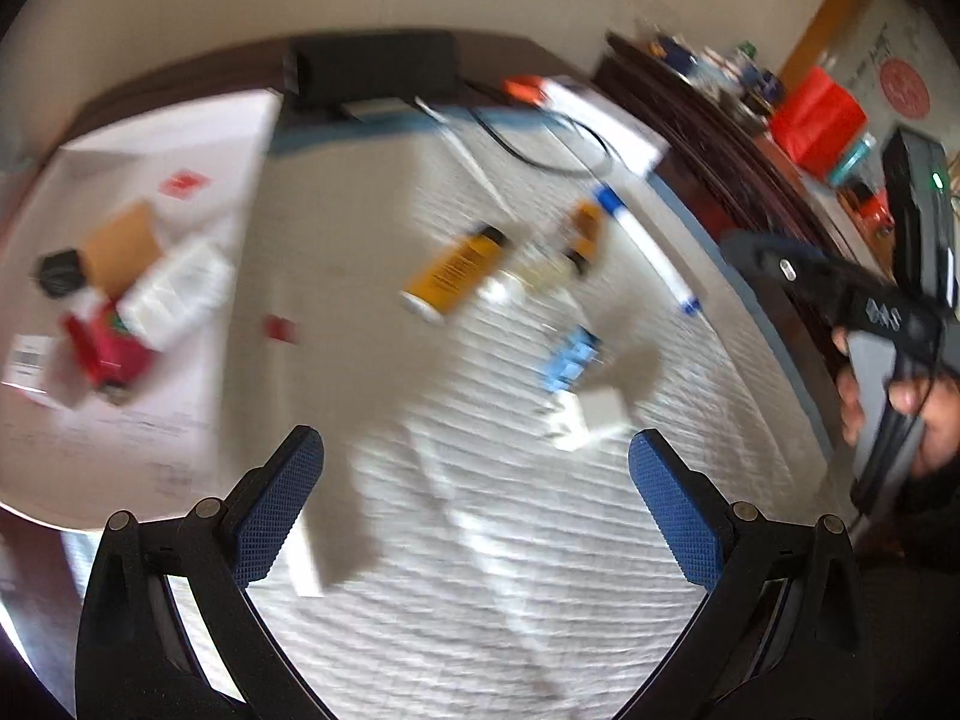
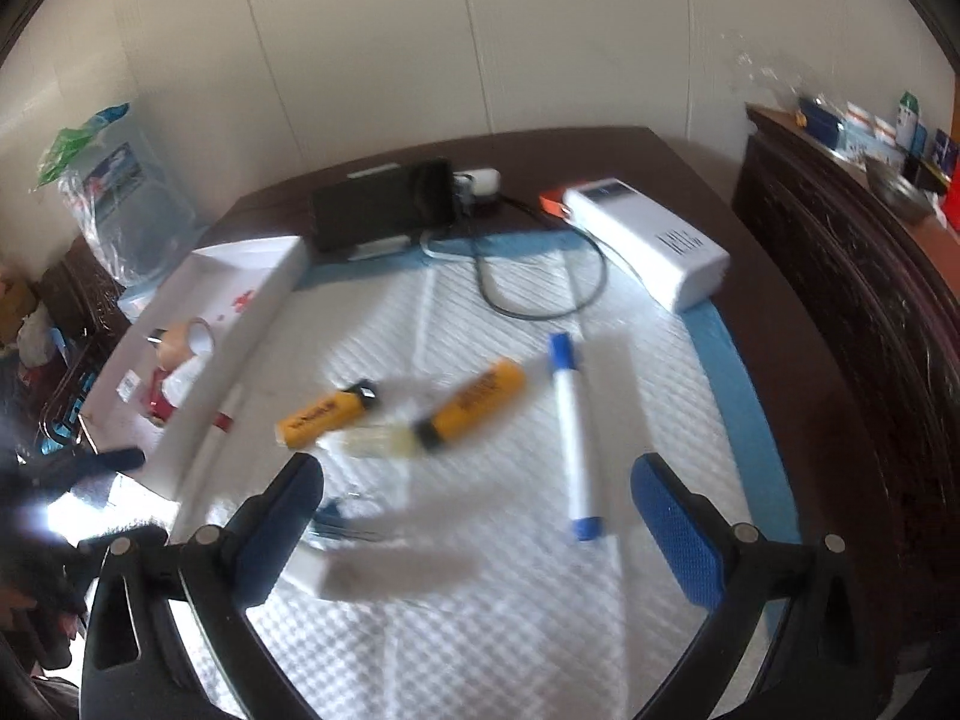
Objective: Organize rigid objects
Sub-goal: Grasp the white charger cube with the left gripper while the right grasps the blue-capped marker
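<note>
The fingers of the left gripper [image 1: 477, 504] stand wide apart with nothing between them, and the fingers of the right gripper [image 2: 477, 531] are spread just as wide and empty.

Beyond both pairs of fingers runs a pale panelled wall [image 2: 480, 48], and under it a dark brown tabletop [image 2: 798, 324]. A white quilted mat [image 2: 480, 612] with a blue border covers most of the tabletop and fills the space between and ahead of the fingers. To the right of the right fingers stands a dark carved cabinet [image 2: 852, 276] with small clutter on top.

Ahead and left of the fingers lies an open white box [image 2: 240, 294] holding a tape roll and other small items. Far ahead sit a black device [image 2: 378, 210] and a white block [image 2: 648, 240], with a black cable looping onto the mat.

Just ahead of the right fingers, on the mat, lie a blue-capped white marker [image 2: 573, 438], two yellow highlighters [image 2: 474, 405] and [image 2: 324, 414], and a clear cap between them. A small white block [image 2: 312, 570] lies touching or just under the right gripper's left finger; blur hides which.
</note>
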Tool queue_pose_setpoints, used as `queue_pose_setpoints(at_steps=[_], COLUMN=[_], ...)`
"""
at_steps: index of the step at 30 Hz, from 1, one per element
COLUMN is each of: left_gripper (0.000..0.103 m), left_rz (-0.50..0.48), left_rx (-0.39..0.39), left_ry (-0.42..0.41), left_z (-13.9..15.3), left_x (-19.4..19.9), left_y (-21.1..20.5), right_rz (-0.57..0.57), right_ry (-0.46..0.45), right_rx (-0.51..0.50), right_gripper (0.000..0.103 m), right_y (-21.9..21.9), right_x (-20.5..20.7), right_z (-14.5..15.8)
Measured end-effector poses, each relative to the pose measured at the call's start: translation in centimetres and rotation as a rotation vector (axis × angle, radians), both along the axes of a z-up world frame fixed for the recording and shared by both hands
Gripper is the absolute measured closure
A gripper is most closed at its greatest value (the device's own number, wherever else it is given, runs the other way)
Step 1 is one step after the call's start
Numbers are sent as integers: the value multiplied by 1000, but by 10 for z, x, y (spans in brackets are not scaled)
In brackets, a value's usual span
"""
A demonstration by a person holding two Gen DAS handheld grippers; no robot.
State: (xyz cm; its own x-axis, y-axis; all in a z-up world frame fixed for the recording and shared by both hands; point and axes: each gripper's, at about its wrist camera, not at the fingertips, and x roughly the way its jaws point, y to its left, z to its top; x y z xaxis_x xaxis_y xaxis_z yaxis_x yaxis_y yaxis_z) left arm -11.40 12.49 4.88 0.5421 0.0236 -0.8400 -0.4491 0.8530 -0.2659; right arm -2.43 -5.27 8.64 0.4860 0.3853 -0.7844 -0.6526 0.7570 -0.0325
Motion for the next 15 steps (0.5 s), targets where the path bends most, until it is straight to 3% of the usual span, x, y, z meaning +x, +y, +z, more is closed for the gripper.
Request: queue_pose_setpoints(at_steps=[3, 5, 7, 8, 10, 15], left_gripper=[12, 25, 51, 53, 53, 53], left_rz=[-24, -27, -17, -9, 10, 60], left_rx=[-28, -27, -31, -34, -37, -17], left_ry=[13, 26, 51, 64, 75, 99], left_z=[-8, -13, -20, -24, -29, -35], left_x=[18, 28, 35, 38, 39, 43], left_y=[-18, -26, -29, -30, -30, -32], right_rz=[-2, -3, 8, 18, 50, 131], right_ry=[-1, 5, 21, 28, 40, 50], right_rx=[-21, -35, -53, -64, -87, -128], right_gripper=[0, 1, 10, 21, 30, 42], right_y=[-13, -18, -21, -21, -15, 6], right_x=[20, 30, 42, 46, 54, 63], right_z=[-5, -9, -18, -21, -29, -46])
